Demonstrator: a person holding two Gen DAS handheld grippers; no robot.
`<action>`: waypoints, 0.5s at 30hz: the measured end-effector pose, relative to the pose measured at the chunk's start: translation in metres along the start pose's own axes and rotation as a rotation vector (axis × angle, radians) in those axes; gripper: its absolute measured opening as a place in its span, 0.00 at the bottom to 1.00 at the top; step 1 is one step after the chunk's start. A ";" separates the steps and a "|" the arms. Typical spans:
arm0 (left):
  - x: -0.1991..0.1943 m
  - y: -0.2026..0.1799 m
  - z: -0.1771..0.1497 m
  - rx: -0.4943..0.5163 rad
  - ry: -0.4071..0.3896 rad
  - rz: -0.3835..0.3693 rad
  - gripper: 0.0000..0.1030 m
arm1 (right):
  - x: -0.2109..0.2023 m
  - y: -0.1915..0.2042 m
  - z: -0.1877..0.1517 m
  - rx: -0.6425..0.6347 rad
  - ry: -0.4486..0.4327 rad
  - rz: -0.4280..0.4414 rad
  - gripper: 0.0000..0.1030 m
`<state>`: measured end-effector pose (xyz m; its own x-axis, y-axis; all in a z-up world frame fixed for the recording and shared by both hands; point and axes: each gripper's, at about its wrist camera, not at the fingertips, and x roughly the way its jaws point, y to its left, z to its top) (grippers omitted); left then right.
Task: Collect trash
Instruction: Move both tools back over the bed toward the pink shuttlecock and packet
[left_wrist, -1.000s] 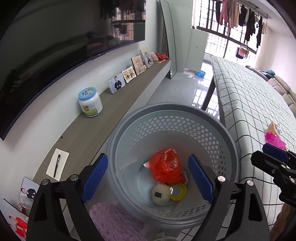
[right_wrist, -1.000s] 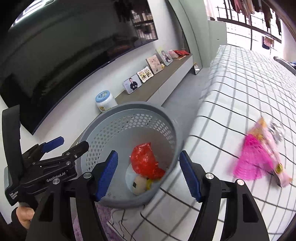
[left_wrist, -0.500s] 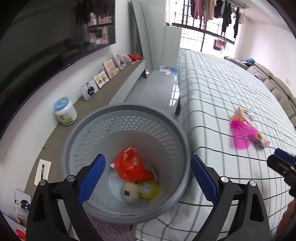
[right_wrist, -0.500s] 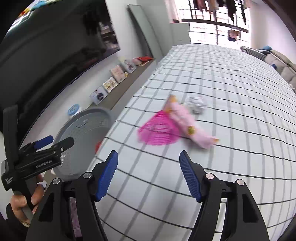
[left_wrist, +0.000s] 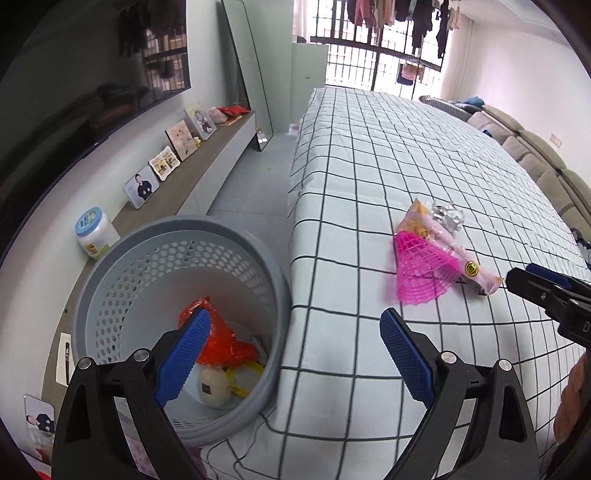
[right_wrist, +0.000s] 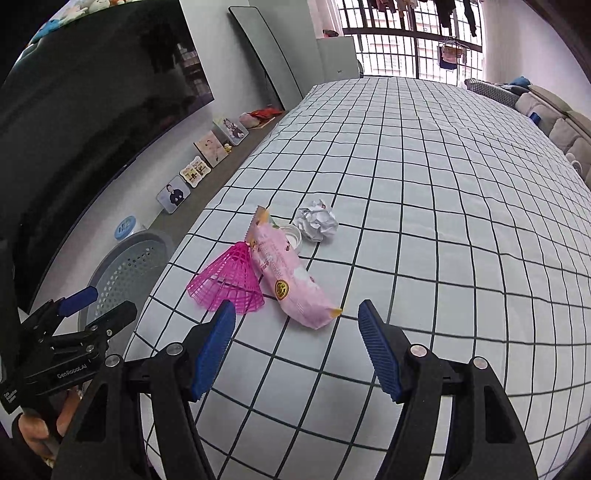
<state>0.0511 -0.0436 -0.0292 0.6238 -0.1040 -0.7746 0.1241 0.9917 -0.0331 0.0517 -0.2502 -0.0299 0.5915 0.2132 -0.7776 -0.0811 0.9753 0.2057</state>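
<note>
We hold both grippers spread and empty: the left gripper (left_wrist: 291, 354) beside the basket (left_wrist: 110, 273), the right gripper (right_wrist: 297, 343) near the pink wrapper (right_wrist: 286, 280).

L gripper (left_wrist: 291, 354): jaws wide apart, just been opening, nothing btwn pads, angled steeply down. R gripper (right_wrist: 297, 345): jaws parted, narrower than L, nothing btwn pads, same downward tilt. L gripper to left of R, side by side, apart. Hand (right_wrist: 35, 430) wrapped round L gripper handle, fingers curled.
</note>
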 end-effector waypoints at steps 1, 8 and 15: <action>0.000 -0.002 0.002 0.001 0.000 -0.001 0.89 | 0.002 0.000 0.004 -0.011 0.005 -0.001 0.64; 0.001 -0.012 0.008 0.007 -0.002 0.012 0.90 | 0.032 0.004 0.031 -0.067 0.062 0.016 0.64; 0.005 -0.013 0.009 0.008 0.004 0.022 0.89 | 0.052 0.005 0.035 -0.082 0.069 0.009 0.64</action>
<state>0.0594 -0.0575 -0.0264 0.6233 -0.0821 -0.7776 0.1171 0.9931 -0.0111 0.1102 -0.2358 -0.0487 0.5343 0.2229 -0.8154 -0.1537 0.9741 0.1656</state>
